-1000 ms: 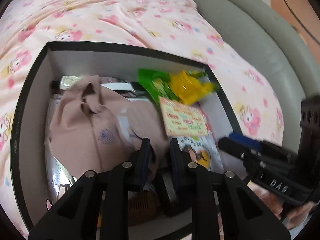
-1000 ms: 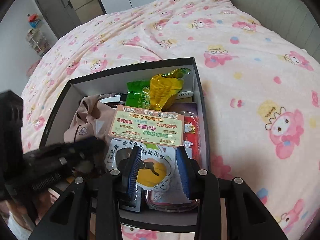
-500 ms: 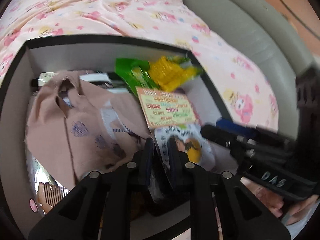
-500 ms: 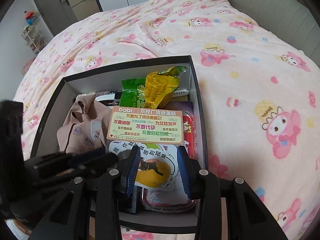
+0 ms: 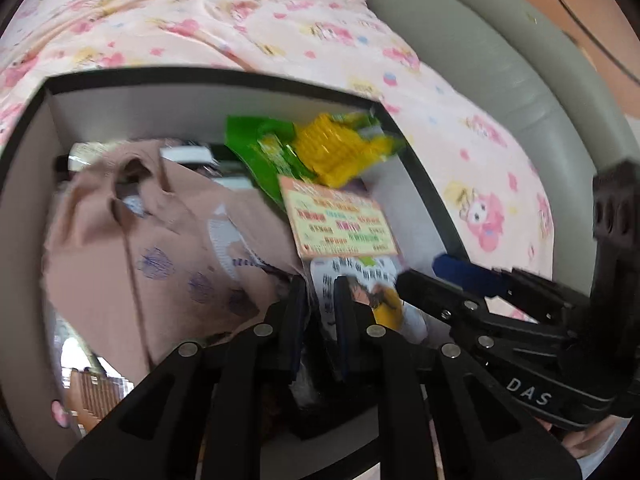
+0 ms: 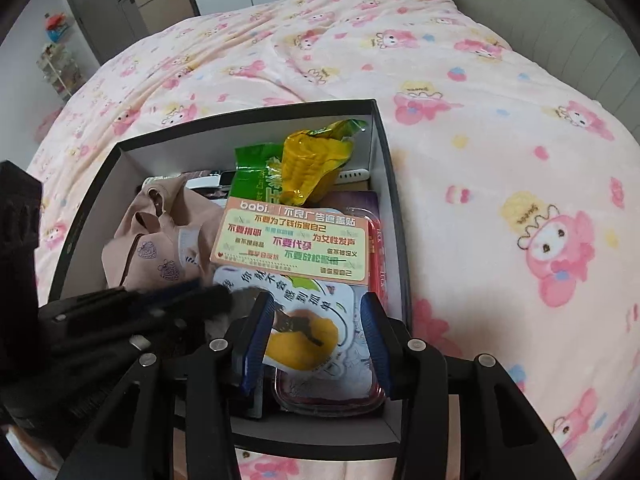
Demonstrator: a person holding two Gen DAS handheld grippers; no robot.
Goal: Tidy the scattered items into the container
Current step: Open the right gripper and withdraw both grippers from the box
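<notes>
The box (image 6: 384,184) on the bed is seen nearly full, the left gripper (image 5: 320,292) held narrow over the beige garment (image 6: 156,248), the right gripper (image 6: 316,320) wide above the sticker sheet (image 6: 312,312).

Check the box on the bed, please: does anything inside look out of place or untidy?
Nothing is spilled or damaged. The box is simply crowded: a beige garment lies crumpled at its left, and a sticker card rests tilted over the green snack bag and a white packet. No loose item shows on the blanket.
</notes>
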